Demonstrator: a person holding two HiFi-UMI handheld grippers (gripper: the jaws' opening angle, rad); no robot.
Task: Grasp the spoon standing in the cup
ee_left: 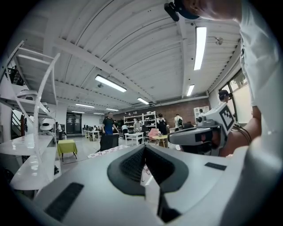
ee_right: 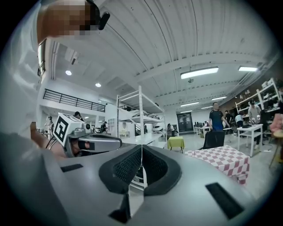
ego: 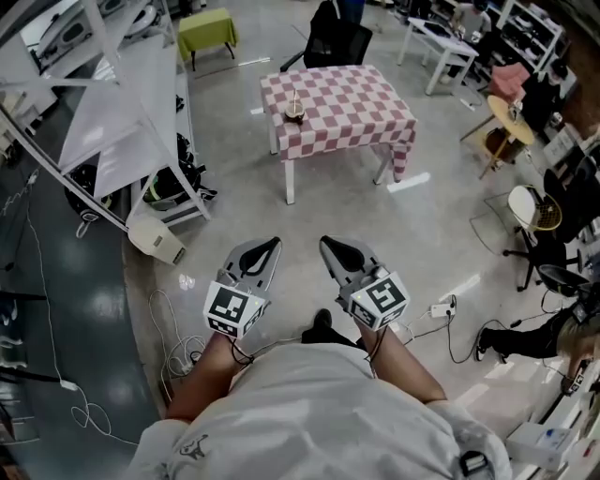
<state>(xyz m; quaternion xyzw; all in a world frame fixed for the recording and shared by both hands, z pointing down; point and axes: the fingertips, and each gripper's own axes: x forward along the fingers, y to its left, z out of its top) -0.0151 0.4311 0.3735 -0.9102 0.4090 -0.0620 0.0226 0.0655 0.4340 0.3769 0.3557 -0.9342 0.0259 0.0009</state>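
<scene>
The spoon (ego: 295, 99) stands in a small cup (ego: 294, 114). Its handle points up and its long side is close to straight up. It is too small to see any lean. In the head view, the cup sits near the left side of a table (ego: 349, 105) with a red and white checked cloth.

The table is far ahead of the person, across a grey floor (ego: 375, 225). A black chair (ego: 336, 42) is behind the table, and a little green table (ego: 208, 28) is off to the left. A big white rack (ego: 127, 112) stands on the left side. White cables (ego: 173, 342) lie on the floor near the person.

Both grippers are well apart from the cup, held close to the person's body. The left gripper (ego: 271, 244) has its jaws pressed together with nothing in them. The right gripper (ego: 326, 243) is the same, with its tips touching and nothing held.
</scene>
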